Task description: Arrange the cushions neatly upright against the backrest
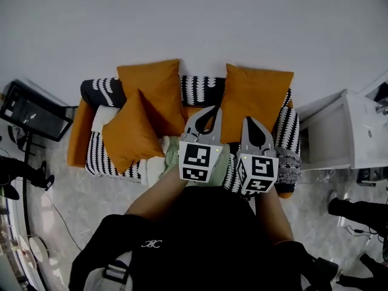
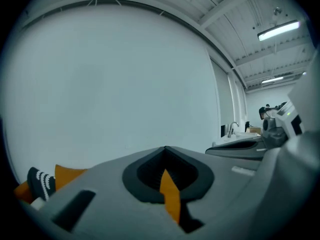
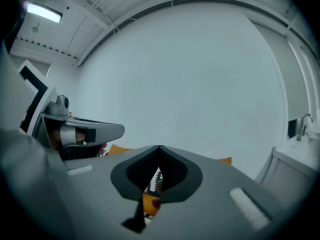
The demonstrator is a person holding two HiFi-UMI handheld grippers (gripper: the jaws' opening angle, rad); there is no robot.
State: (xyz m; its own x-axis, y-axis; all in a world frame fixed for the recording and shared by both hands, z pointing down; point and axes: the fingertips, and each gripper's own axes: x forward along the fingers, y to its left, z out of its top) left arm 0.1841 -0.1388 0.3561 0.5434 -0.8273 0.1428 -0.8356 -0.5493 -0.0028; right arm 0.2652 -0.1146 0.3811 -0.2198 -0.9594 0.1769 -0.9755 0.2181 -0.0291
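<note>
Person stands at the front of the sofa (image 1: 100, 156), both forearms reaching out over the seat, side by side and close together, each holding a tool roughly level and aimed at the backrest (image 1: 203, 90). Left claw (image 1: 209, 117) is over the middle of the sofa with its jaw tips pressed together and nothing gripped; the orange sliver seen through the gap behind its tips is cushion beyond, not held. Right claw (image 1: 251, 129) is just beside it toward the sofa's right end, its tips likewise meeting, empty, with black-and-white sofa cover and a bit of orange visible through its gap. Three orange cushions are on the sofa: left cushion (image 1: 154, 90) stands upright against the backrest; tilted cushion (image 1: 130, 138) sits in front of it on one corner, leaning toward the sofa's left arm; right cushion (image 1: 257, 99) stands upright against the backrest, just beyond the right claw. Neither claw touches a cushion. Behind the sofa is a plain pale wall (image 1: 194, 23). Right of the sofa is a white worktop (image 1: 364, 132), with a tap (image 2: 233, 129) showing in the left gripper view. Left of the sofa is a dark screen (image 1: 33, 111). In front of the sofa is a pale floor (image 1: 91, 205). Strip light (image 2: 278, 30) overhead.
</note>
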